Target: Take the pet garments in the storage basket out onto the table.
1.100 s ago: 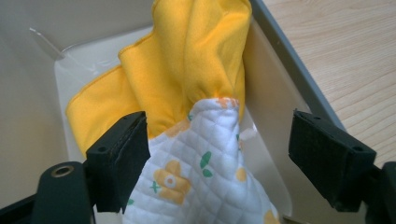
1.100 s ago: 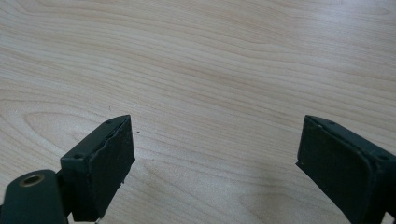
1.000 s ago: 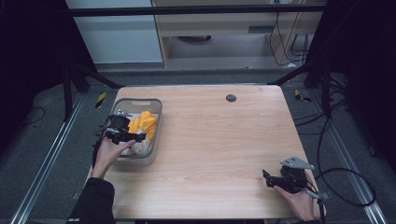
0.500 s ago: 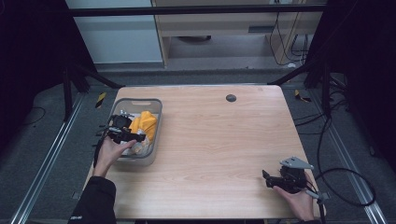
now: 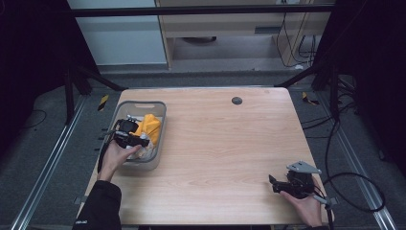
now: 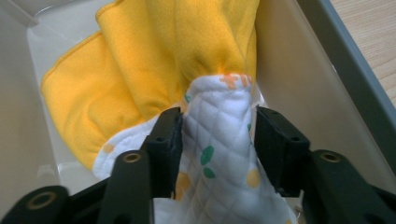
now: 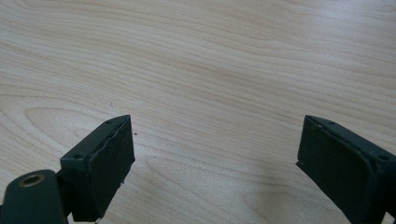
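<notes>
One grey bin (image 5: 158, 125) on one wooden table (image 5: 230, 143). Two cloths in the bin: one yellow cloth (image 6: 154, 60), one white quilted cloth (image 6: 219, 154) with dot and leaf print. Two grippers: left gripper (image 6: 215, 140), right gripper (image 7: 215, 163). One dark round spot (image 5: 236, 100) on the tabletop.

Light wooden rectangular table (image 5: 230, 143) on grey carpeted floor (image 5: 48, 139); pale wooden cabinet (image 5: 225, 33) behind; black cables (image 5: 354, 191) at right; dim surroundings.
</notes>
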A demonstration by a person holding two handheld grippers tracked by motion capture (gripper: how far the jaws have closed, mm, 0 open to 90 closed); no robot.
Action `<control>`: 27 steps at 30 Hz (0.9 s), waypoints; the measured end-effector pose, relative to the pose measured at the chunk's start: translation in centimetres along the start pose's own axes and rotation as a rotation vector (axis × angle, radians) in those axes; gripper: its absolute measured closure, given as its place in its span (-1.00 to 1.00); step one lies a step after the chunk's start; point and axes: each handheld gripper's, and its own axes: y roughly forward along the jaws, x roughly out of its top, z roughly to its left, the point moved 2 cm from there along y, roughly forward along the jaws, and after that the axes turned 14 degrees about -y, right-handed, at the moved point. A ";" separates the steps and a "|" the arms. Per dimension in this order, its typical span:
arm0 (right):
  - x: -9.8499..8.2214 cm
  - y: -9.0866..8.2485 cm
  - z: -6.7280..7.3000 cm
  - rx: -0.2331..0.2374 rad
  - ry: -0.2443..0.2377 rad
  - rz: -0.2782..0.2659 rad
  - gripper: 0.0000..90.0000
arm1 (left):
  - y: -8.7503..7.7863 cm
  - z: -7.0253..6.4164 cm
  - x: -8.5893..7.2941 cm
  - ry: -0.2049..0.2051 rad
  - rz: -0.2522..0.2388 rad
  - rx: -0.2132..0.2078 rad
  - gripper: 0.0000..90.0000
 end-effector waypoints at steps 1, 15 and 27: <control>0.0 0.0 0.0 0.000 -0.003 -0.001 -0.76 | 0.0 0.0 0.0 -0.002 0.003 -0.001 0.22; 0.0 0.0 0.0 0.004 0.001 0.004 -0.76 | 0.1 -0.3 0.1 -0.006 0.033 0.011 0.70; 0.0 0.0 0.0 0.006 0.004 0.001 -0.76 | -1.9 -0.4 0.3 -0.015 -0.029 -0.011 0.79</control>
